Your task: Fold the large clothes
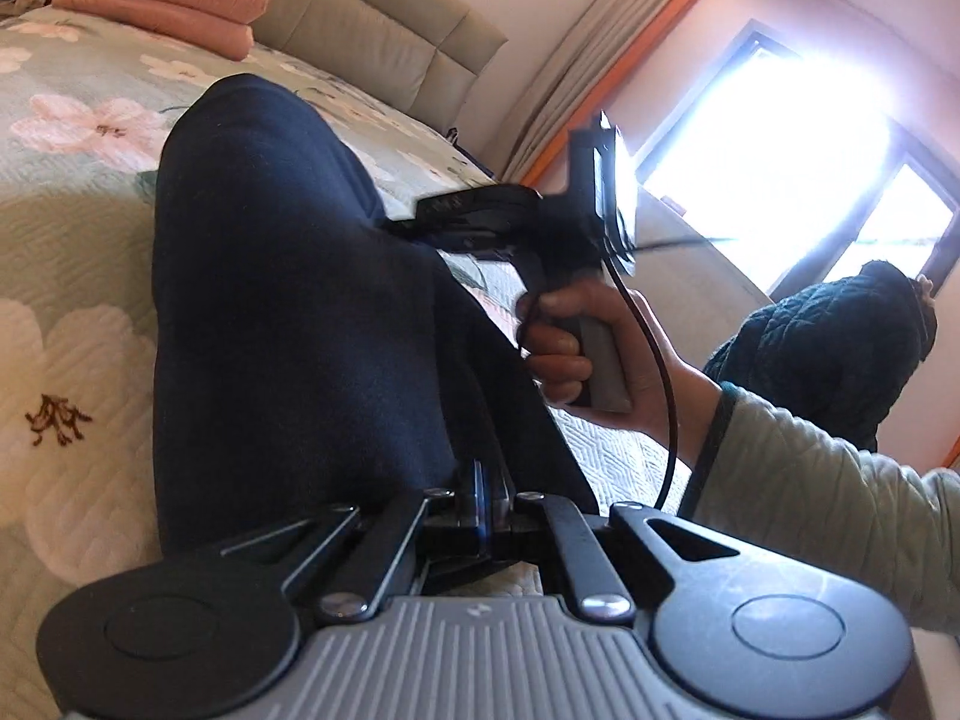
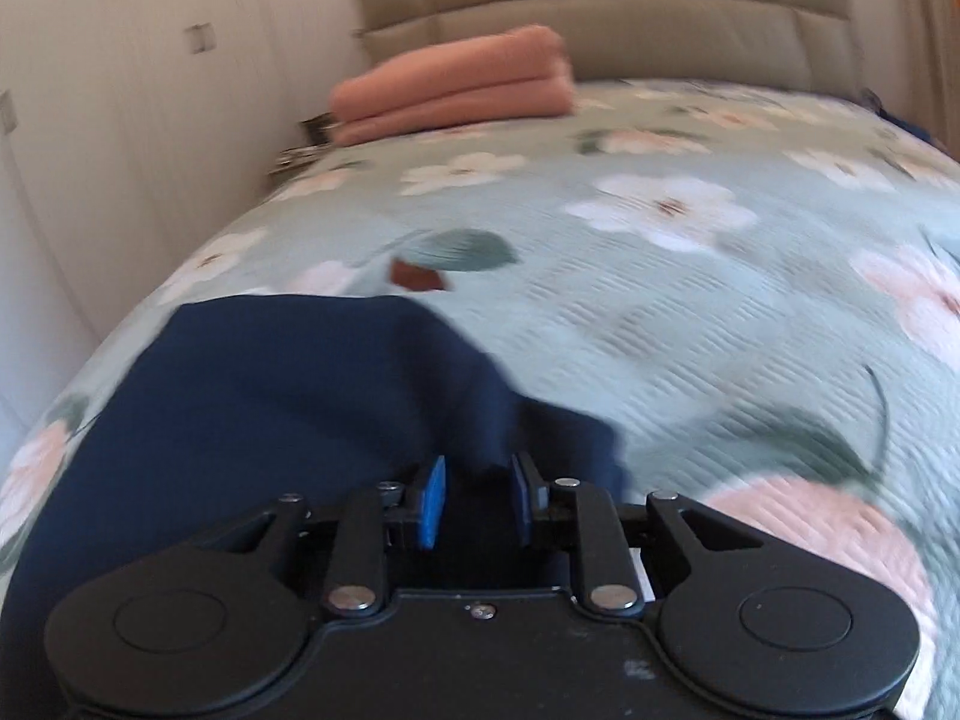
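Two-handed fold, probably at the stage of taking hold of the edges. Nearest, left tongs point(image 1: 483, 510) clenched on the near edge of the dark navy knitted garment point(image 1: 288, 312), blue pads pressed together and cloth pinched at the tips. Laid lengthwise over the mint-green quilted bedspread with pale flowers point(image 1: 78, 240), stretching away toward the head of the bed. Further along, right tongs point(image 2: 477, 495) released, blue pads standing apart low over the navy cloth, gripping nothing; carried by a bare hand point(image 1: 576, 354) in a pale green quilted sleeve.

Seems to call next for closing the right tongs on a second edge or corner matching the left grip. Then for lifting both together and carrying that end over the rest, kept taut enough to stop the soft knit sagging or bunching.

Beyond, near the head of the bed, folded salmon-pink blanket point(image 1: 180, 0) in front of the padded beige headboard point(image 1: 372, 24), well apart from the work.
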